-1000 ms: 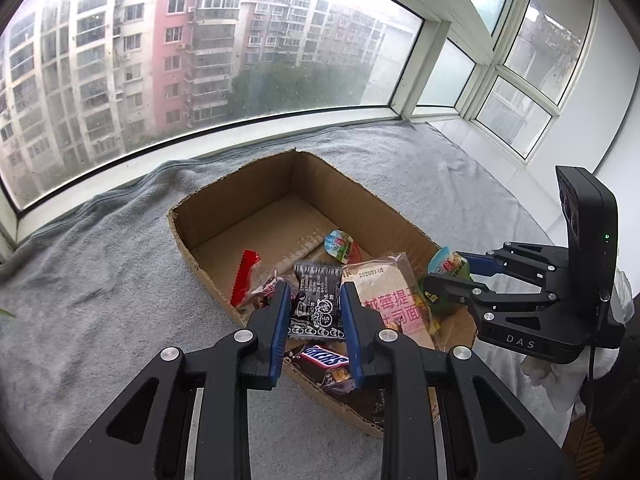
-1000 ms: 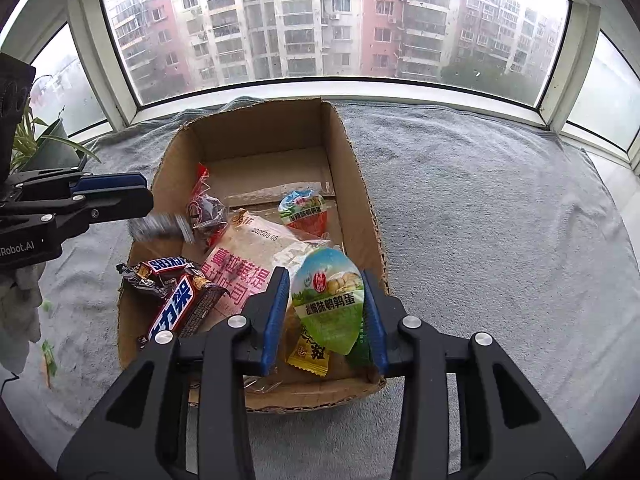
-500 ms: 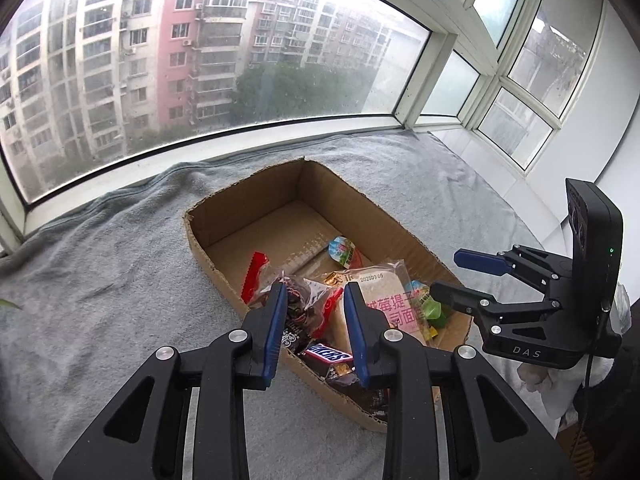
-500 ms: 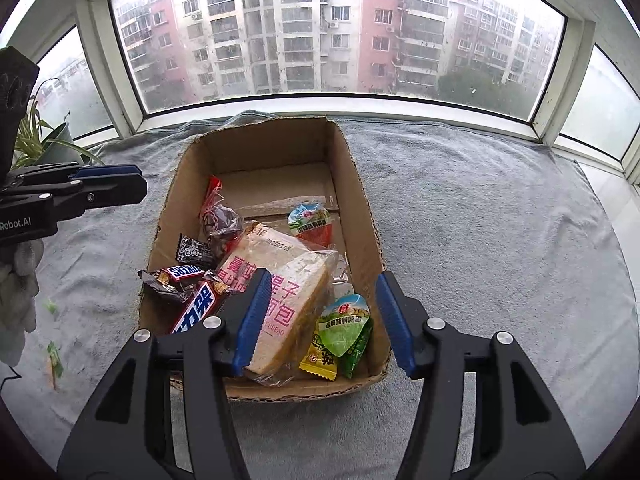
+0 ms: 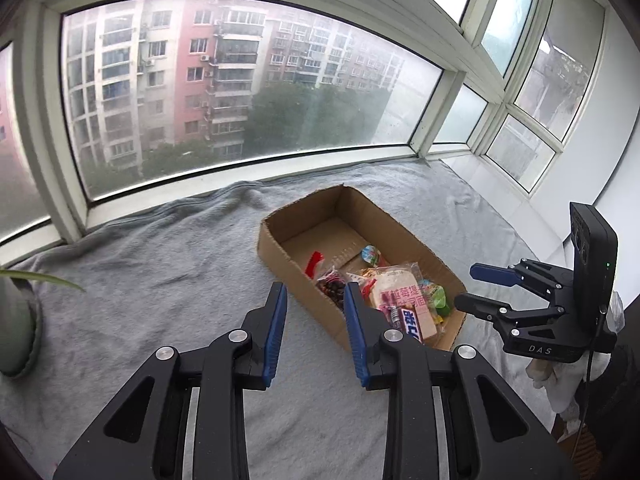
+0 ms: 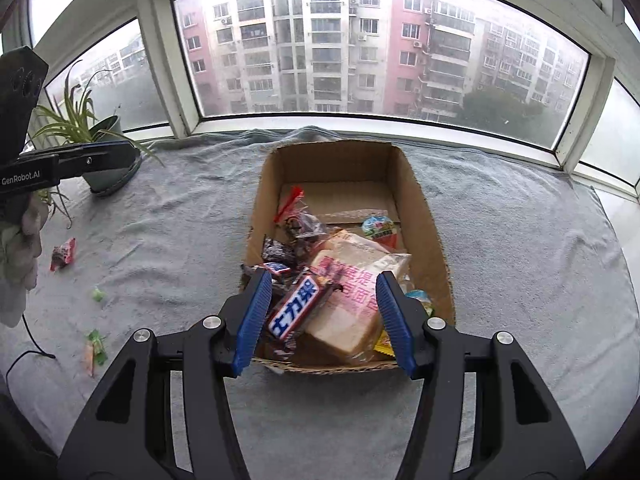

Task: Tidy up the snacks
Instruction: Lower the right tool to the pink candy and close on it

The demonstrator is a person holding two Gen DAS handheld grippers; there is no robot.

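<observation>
A brown cardboard box (image 6: 424, 216) (image 5: 280, 236) lies on the grey blanket. In its near end are a pink-lettered bread pack (image 6: 352, 292) (image 5: 400, 292), a Snickers bar (image 6: 296, 308), a green egg pack (image 5: 438, 300), a red-tied bag of dark snacks (image 6: 300, 224) and a small round cup (image 6: 378, 228). My right gripper (image 6: 323, 278) (image 5: 466, 286) hangs open above the box's near edge, holding nothing. My left gripper (image 5: 314, 290) (image 6: 130, 151) is over the blanket left of the box, its jaws a little apart with nothing between them.
Loose on the blanket left of the box lie a red wrapper (image 6: 63, 254), a small green candy (image 6: 97, 294) and a green-orange wrapper (image 6: 94, 348). A potted plant (image 6: 108, 164) stands at the back left by the window. A gloved hand (image 6: 18, 256) holds the left gripper.
The right gripper let the green egg pack drop into the box and opened. The left gripper released a dark packet. Both have pulled back and risen away from the box.
</observation>
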